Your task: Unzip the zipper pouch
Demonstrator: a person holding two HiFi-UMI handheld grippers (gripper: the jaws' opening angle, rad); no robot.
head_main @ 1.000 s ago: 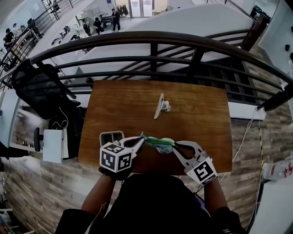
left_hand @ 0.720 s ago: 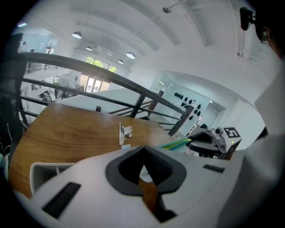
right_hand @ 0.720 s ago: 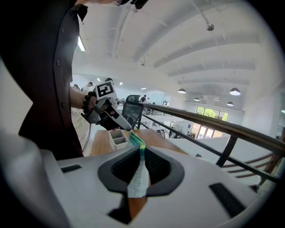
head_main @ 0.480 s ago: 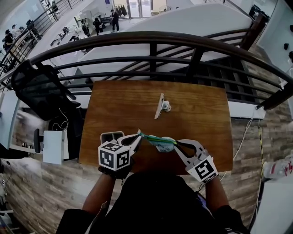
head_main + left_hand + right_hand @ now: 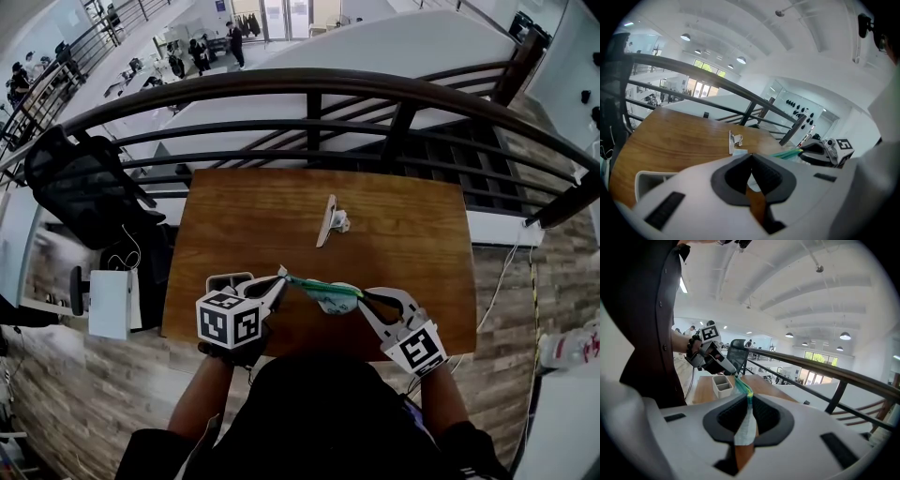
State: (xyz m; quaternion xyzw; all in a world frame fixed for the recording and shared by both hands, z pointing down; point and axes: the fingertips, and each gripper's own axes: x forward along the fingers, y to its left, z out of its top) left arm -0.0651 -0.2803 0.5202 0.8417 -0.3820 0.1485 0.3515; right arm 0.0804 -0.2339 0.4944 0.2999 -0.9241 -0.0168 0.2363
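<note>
L claw leftward, tight on pouch

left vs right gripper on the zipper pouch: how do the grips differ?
Left gripper: jaws fully together, pinching only a thin sliver at one end of the green-and-white zipper pouch. Right gripper: jaws slightly apart, clamped on a wider fold of fabric at its other end. Shared: both hold the pouch strung between them above the wooden table.

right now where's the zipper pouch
In the head view the zipper pouch is stretched between the two grippers above the near edge of the table, its left end pinched by the left gripper and its right end by the right gripper.
</note>
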